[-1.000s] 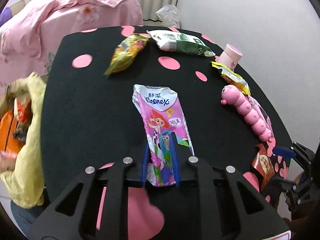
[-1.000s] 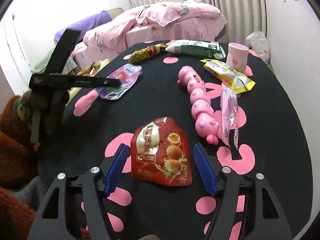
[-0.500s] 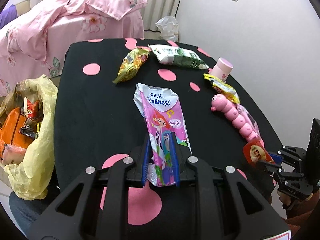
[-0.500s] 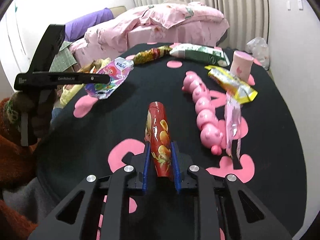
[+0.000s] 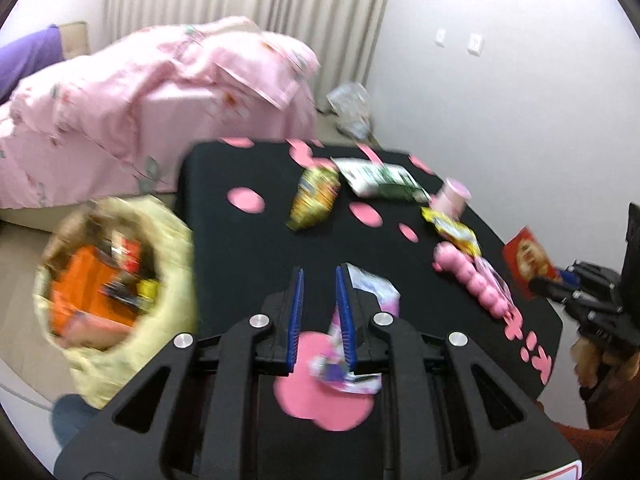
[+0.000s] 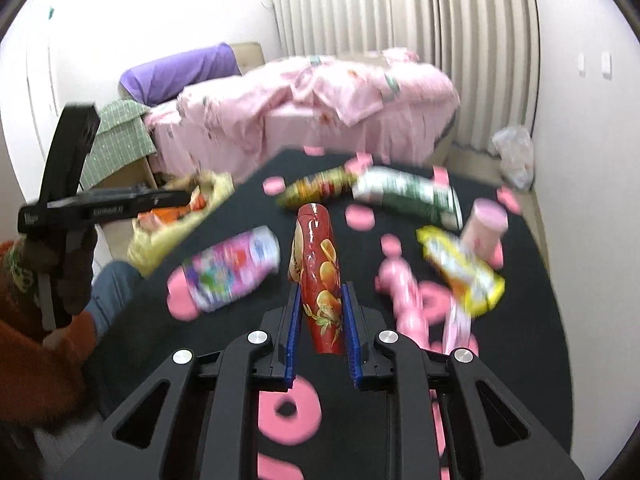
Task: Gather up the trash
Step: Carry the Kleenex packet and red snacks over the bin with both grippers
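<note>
Only left view looks into yellow bag [image 5: 168, 240]; right tool [image 6: 320, 286] pinches red packet [image 6: 316, 248].

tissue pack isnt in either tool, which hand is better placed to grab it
Left, probably: the tissue pack sits right beside the left tool, whose pads hold nothing. The right tool is clamped on the red packet.
</note>
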